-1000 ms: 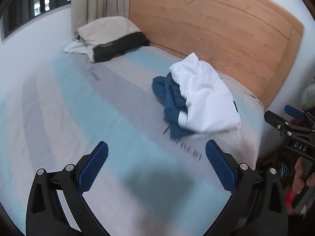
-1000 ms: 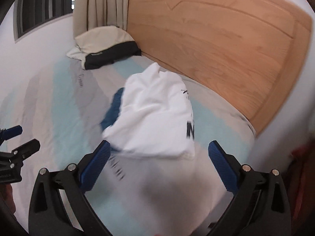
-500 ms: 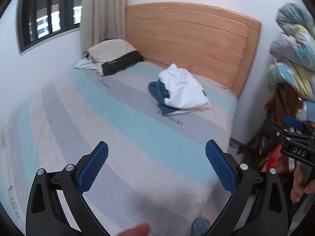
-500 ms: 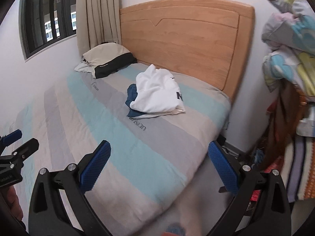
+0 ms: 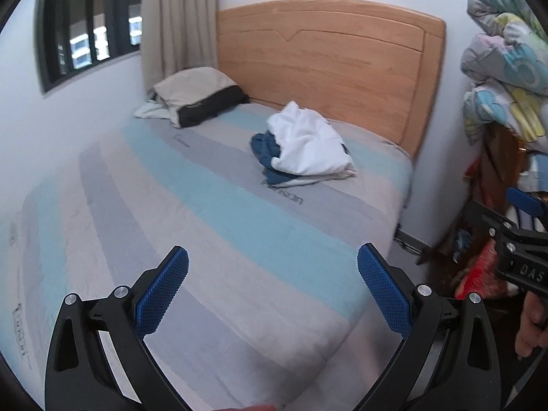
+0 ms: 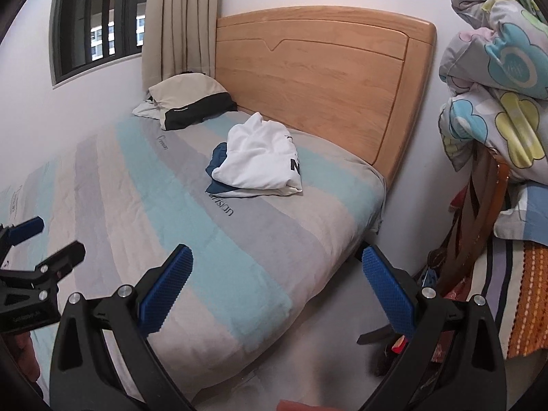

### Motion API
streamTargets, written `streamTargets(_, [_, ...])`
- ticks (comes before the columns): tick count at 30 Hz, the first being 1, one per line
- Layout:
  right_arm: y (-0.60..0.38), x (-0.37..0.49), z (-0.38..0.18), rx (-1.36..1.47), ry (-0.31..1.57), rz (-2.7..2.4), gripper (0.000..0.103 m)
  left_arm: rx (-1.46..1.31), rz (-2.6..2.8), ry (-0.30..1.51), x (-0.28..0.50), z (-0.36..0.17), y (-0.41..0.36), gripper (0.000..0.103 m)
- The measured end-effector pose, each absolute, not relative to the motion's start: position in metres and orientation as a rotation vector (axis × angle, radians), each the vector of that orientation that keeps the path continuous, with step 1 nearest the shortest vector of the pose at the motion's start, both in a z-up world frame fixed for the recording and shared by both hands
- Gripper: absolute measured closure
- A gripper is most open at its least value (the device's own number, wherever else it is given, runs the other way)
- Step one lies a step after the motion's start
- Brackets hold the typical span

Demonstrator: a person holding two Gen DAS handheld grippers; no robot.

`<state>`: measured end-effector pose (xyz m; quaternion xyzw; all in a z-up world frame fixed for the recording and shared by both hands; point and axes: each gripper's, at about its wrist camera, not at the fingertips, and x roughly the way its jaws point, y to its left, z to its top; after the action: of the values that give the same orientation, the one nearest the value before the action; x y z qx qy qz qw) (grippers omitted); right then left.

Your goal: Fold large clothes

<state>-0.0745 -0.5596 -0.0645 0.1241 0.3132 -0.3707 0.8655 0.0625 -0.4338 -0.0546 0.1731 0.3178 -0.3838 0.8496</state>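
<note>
- While both tools hang clear of the bed [image 5: 212, 226], the left gripper [image 5: 272, 286] has its blue pads [image 5: 161, 296] spread wide, nothing between them, striped sheet visible through the gap.
- right gripper [image 6: 275, 291] likewise spread wide and empty, blue pads [image 6: 388, 291] apart, hovering over the bed's near corner and the floor beside it.
- white garment [image 6: 260, 159] lies crumpled on the bed, near the headboard [image 6: 318, 78], dark print showing on its side toward the bed's outer edge.
- blue garment [image 6: 216, 164] bunched under and beside the white one, touching it, sticking out on the side toward the pillow [image 6: 190, 99].
- in left wrist view same pile: white garment [image 5: 308, 145] on top, blue garment [image 5: 265, 152] poking out beneath, well apart from both tools.
- pillow is beige with a dark band, sits at the bed's head corner against the wall, under the curtain [image 6: 181, 20].
- window [image 6: 97, 17] with dark frame on the wall above the bed's far side.
- bed sheet has grey, light blue and beige stripes, some printed lettering just in front of the clothes pile.
- bundled floral quilt [image 6: 496, 68] stacked high beside the bed, past the headboard's outer end, with mixed fabrics below it.
- right gripper [image 5: 513, 239] also shows at the edge of left wrist view, a hand [image 5: 532, 322] on its handle; left gripper [image 6: 30, 274] shows at the edge of right wrist view.
</note>
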Motion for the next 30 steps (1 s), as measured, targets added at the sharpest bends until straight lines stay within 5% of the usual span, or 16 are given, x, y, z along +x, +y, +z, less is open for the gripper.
streamTargets(30, [-0.604,-0.101,-0.073,0.244,0.599,-0.720,0.008,0.305,-0.816,0.676,0.043,-0.066,-0.478,0.006])
